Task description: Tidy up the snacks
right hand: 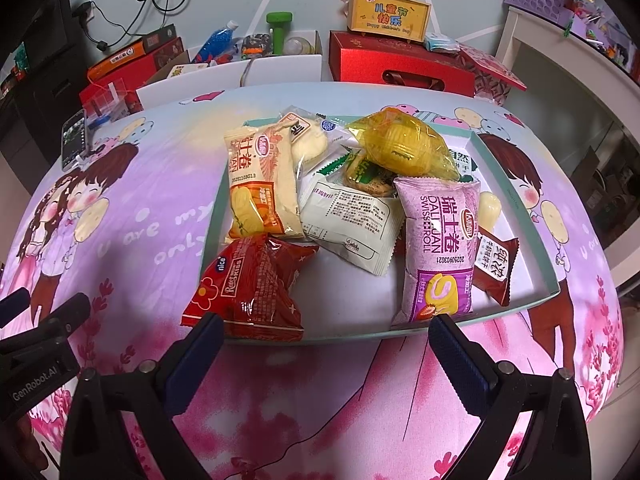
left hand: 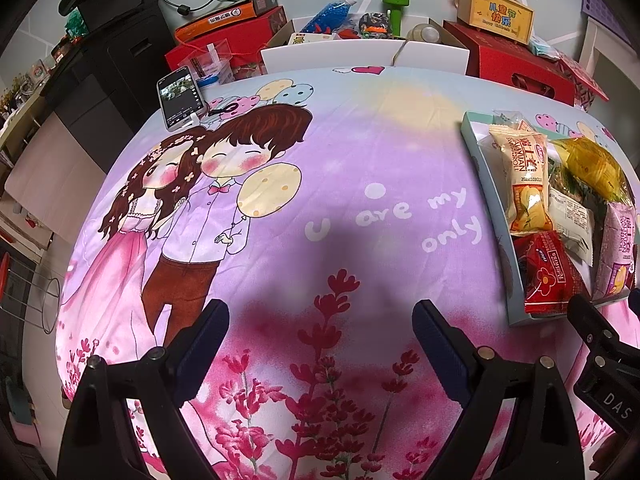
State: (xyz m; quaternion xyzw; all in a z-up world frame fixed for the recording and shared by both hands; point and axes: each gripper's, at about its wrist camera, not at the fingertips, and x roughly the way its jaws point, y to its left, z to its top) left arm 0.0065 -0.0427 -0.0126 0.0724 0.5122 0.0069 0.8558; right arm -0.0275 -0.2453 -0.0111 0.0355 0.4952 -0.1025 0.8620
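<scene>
wrapped snacks (right hand: 352,216) piled in tray (right hand: 516,184).

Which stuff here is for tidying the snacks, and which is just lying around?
For the job:
tray
red packet
purple Swiss roll
orange Swiss roll
yellow packet
white packet

Lying about:
phone
red gift box
green dumbbell
</scene>
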